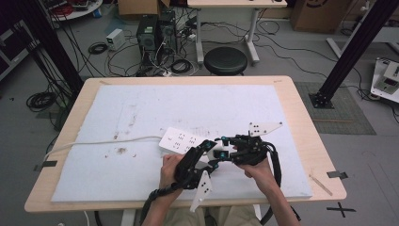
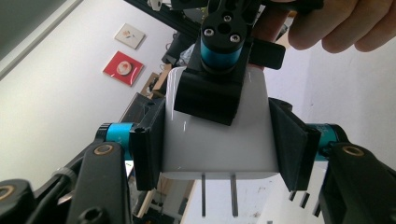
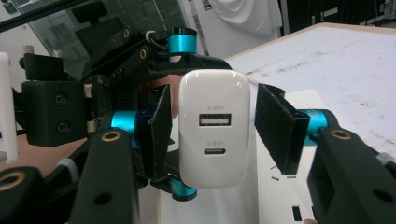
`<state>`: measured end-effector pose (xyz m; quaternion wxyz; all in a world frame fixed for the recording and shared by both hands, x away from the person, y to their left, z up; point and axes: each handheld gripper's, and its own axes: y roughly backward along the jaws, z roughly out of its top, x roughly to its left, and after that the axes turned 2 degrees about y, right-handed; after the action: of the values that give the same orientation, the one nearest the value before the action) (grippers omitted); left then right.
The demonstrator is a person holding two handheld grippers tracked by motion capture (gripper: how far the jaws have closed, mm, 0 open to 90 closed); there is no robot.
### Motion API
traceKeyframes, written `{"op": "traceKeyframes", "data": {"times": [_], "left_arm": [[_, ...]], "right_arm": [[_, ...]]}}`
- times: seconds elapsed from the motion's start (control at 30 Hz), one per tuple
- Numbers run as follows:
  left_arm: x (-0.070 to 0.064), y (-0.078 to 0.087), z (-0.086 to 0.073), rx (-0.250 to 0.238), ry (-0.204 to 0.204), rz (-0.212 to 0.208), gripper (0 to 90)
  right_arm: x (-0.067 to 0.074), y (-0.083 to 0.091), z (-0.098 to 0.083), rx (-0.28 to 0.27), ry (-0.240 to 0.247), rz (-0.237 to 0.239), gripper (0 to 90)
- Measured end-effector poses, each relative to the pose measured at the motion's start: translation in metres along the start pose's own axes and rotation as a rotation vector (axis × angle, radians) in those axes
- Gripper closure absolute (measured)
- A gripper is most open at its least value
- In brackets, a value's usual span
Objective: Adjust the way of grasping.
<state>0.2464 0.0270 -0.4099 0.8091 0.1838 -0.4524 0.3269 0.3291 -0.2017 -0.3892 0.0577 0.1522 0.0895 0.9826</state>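
Note:
A white USB charger (image 3: 212,130) with two ports faces the right gripper view. My right gripper (image 3: 217,130) stands open around it: the left pad (image 3: 161,126) lies at its edge and the right pad (image 3: 275,130) is a gap away. My left gripper (image 2: 217,140) is shut on the charger (image 2: 215,144) by its sides, with the two prongs pointing toward its camera. One right gripper finger (image 2: 208,93) lies over the charger's face. In the high view both grippers meet over the mat's front: the left (image 1: 214,156) and the right (image 1: 226,149).
A white power strip (image 1: 181,140) lies on the white mat (image 1: 141,113) just behind the grippers, its cable (image 1: 103,141) running off to the left. The wooden table (image 1: 306,141) borders the mat. A black stool (image 1: 226,60) stands beyond the far edge.

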Motion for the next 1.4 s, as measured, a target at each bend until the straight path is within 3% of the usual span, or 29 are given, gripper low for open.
{"op": "traceKeyframes", "data": {"times": [0.4, 0.77, 1.03, 1.17, 1.3, 1.37, 1.4], "left_arm": [[0.0009, 0.0008, 0.0007, -0.006, -0.007, -0.002, 42.5], [0.0007, 0.0009, -0.0004, -0.001, -0.011, -0.008, 42.4], [0.0010, -0.0002, -0.0018, 0.000, 0.012, -0.018, 42.1], [0.0014, -0.0014, -0.0042, 0.007, 0.044, -0.031, 41.6], [0.0015, -0.0023, -0.0055, 0.019, 0.067, -0.040, 35.2], [0.0028, -0.0022, -0.0068, 0.021, 0.089, -0.050, 24.8], [0.0029, -0.0023, -0.0071, 0.021, 0.095, -0.057, 23.8]], "right_arm": [[0.0009, -0.0016, -0.0003, 0.008, 0.015, 0.021, 61.5], [-0.0004, -0.0029, -0.0007, 0.018, 0.009, 0.025, 63.1], [0.0005, -0.0035, -0.0010, 0.024, 0.012, 0.008, 63.4], [0.0004, -0.0043, -0.0014, 0.028, 0.008, -0.001, 63.4], [0.0004, -0.0036, -0.0016, 0.031, 0.005, -0.018, 63.4], [-0.0012, -0.0016, -0.0026, 0.010, -0.001, -0.018, 63.3], [-0.0009, -0.0011, -0.0029, 0.016, -0.006, -0.021, 63.3]]}}
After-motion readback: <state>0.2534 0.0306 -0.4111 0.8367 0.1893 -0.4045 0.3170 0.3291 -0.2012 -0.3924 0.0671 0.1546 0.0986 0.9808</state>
